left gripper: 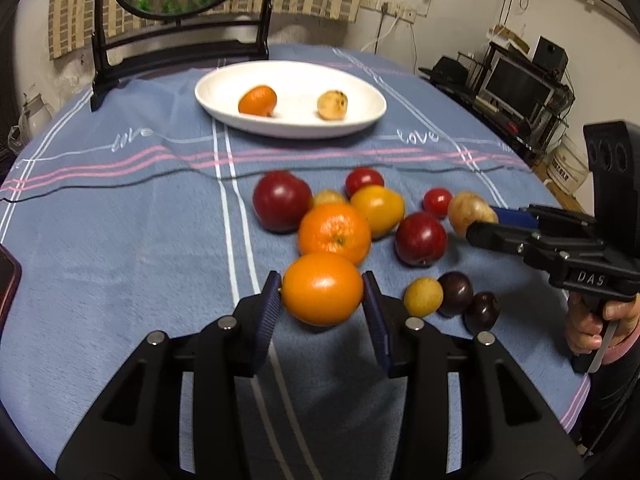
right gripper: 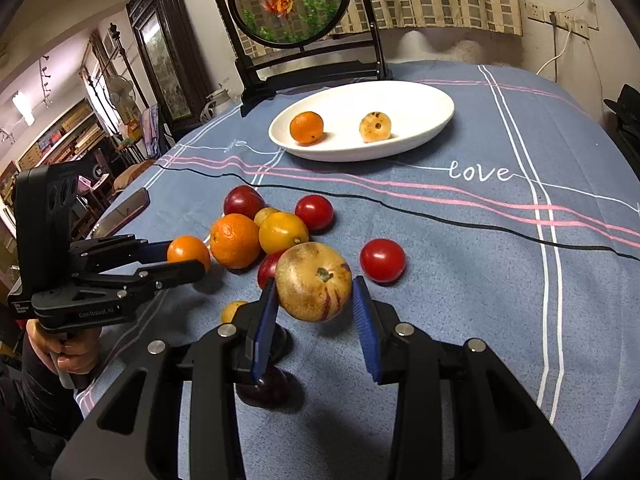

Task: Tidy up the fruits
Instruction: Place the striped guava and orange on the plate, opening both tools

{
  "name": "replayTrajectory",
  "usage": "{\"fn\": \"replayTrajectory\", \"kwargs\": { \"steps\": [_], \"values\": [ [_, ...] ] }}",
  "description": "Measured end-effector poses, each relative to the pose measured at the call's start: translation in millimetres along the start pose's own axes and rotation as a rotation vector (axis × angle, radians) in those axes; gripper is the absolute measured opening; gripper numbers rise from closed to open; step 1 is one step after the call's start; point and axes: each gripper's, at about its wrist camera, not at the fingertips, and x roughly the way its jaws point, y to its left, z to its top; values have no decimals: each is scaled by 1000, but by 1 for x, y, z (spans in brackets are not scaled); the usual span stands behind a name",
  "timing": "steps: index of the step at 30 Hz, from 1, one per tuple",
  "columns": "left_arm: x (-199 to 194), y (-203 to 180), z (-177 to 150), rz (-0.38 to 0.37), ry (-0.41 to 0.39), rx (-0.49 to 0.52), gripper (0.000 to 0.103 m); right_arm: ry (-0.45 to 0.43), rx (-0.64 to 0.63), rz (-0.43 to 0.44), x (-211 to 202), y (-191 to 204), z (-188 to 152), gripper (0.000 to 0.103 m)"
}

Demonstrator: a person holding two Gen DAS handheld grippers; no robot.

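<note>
My left gripper (left gripper: pixel 322 292) is shut on an orange (left gripper: pixel 322 288), held just above the cloth; it also shows in the right wrist view (right gripper: pixel 188 252). My right gripper (right gripper: pixel 314 300) is shut on a tan striped melon-like fruit (right gripper: pixel 314 280), seen at the right in the left wrist view (left gripper: pixel 466 210). A white oval plate (left gripper: pixel 360 80) at the far side holds a small orange (left gripper: pixel 258 100) and a speckled tan fruit (left gripper: pixel 332 105). A pile of loose fruit lies mid-table: a big orange (left gripper: pixel 334 232), a yellow fruit (left gripper: pixel 378 208), red plums (left gripper: pixel 280 200) and small tomatoes (right gripper: pixel 382 260).
A framed round goldfish screen (right gripper: pixel 288 0) stands behind the plate. A phone (right gripper: pixel 124 212) lies at the table's left edge. A thin black cable (right gripper: pixel 440 216) crosses the blue cloth. Small dark fruits (left gripper: pixel 456 292) lie by the right gripper. Shelves with electronics stand beyond the table.
</note>
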Motion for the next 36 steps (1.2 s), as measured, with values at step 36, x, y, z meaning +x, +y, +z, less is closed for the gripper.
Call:
{"fn": "replayTrajectory", "kwargs": {
  "steps": [36],
  "values": [
    [94,20,166,90,-25,-38,79,-93,130,-139,95,-75,146,66]
  ]
}}
